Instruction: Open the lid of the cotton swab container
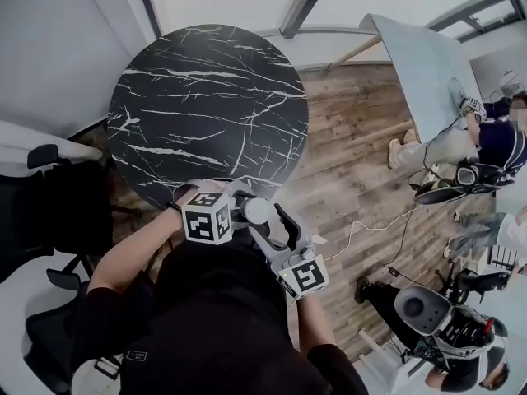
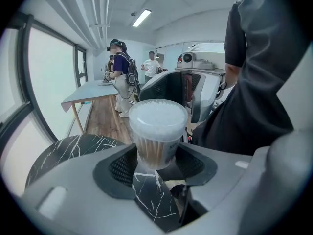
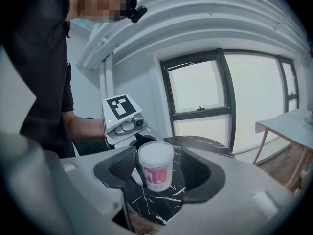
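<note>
The cotton swab container [image 2: 157, 131] is up in the air in front of the person's chest, just off the near edge of the black marble table [image 1: 206, 105], and it sits right between the pads of the left gripper [image 2: 156, 164], which is clamped on its lower body. From that gripper the container stands up and away, long axis roughly upright, with the clear lid [image 2: 157, 115] at the far, upper end and white swab tips showing beneath it; the lid looks to me as if it is on, not yet lifted. The right gripper [image 3: 156, 173] faces it from the opposite side with its jaws spread wide. The container hangs between them, a little closer to the left-hand pad, with a gap on each side and neither pad touching. It leans slightly in that view, and the lid rides about level with the upper edges of the pads, so this claw flanks the body more than the cap. Since the left one already steadies the base, I would judge the right one is nearest the job: it must come up around the lid end before it closes, or it will only squeeze the tub.
</note>
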A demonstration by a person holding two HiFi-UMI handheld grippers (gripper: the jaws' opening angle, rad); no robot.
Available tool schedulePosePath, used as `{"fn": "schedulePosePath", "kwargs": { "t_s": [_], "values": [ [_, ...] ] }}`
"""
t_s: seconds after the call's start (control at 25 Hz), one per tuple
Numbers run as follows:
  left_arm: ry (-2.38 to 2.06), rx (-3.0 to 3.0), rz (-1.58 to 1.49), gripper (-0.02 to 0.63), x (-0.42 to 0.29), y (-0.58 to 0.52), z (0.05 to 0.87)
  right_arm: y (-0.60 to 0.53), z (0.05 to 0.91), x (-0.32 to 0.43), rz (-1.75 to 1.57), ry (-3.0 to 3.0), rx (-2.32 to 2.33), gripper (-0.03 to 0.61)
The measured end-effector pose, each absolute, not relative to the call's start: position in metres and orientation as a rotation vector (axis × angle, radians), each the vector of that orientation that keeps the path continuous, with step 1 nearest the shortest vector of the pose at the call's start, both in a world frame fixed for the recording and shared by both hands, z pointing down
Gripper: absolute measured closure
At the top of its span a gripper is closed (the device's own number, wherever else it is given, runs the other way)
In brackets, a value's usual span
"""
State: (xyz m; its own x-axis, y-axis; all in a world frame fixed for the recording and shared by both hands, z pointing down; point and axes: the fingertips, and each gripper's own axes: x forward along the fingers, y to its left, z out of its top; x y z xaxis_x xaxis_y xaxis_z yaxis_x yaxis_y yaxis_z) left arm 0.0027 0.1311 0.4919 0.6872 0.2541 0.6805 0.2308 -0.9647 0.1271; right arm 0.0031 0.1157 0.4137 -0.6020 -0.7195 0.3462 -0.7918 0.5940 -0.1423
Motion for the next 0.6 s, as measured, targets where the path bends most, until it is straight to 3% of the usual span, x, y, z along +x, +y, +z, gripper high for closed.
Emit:
{"fn": "schedulePosePath", "kwargs": {
  "t_s": [0.6],
  "values": [
    [0.514,2.901,1.148,0.365,0.008,0.147,0.486,0.127,0.420,-0.004,0.426,-2.575,1.139,0.331]
  ]
}}
